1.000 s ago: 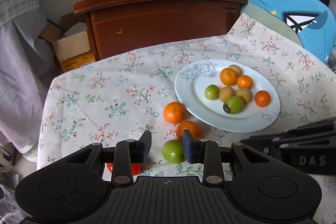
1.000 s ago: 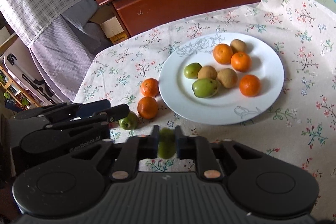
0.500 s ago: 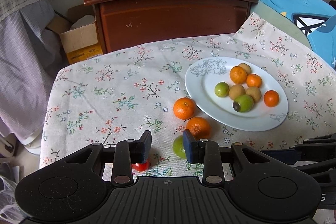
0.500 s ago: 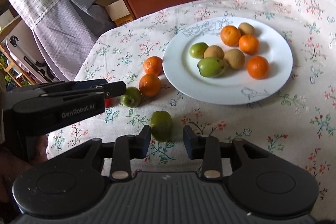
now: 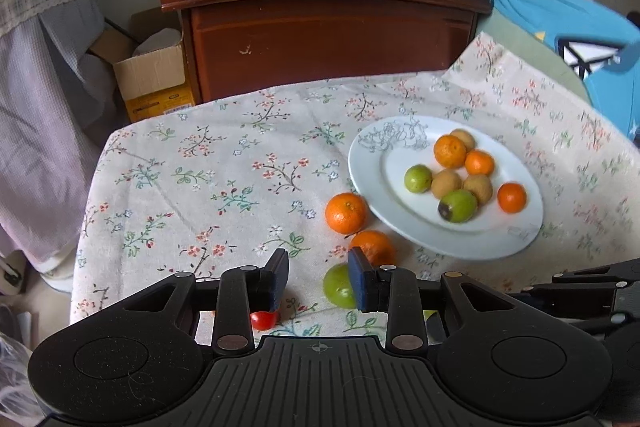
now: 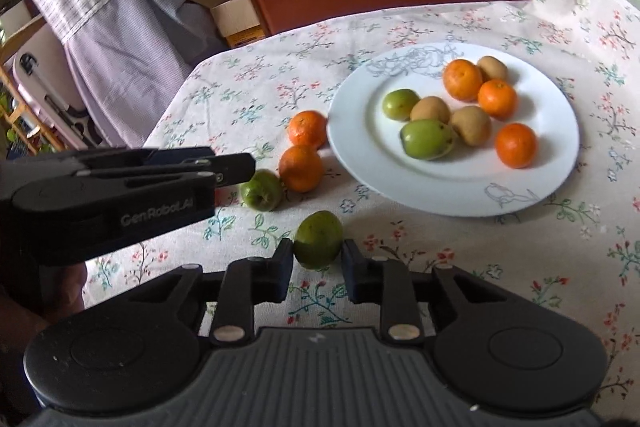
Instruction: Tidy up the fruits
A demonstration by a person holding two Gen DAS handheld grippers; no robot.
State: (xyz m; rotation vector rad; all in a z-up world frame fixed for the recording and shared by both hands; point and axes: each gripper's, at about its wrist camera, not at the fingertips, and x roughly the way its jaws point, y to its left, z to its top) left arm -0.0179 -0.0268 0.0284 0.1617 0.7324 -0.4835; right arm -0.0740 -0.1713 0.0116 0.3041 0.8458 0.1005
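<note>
One smooth green fruit (image 6: 319,239) between spread right claw (image 6: 317,261), left claw (image 5: 319,277) spread.

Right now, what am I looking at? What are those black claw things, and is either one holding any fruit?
No robot here: a person holds a black two-finger gripper in each hand, each with its own camera looking along the fingers. One picture is from the left gripper, the other from the right gripper. On the floral tablecloth sits a white round plate with oranges, green fruits and brown fruits. Beside it lie two loose oranges, a round green fruit and a small red tomato. Both grippers are open. The right one has an oval green fruit between its fingers, ungripped.
</note>
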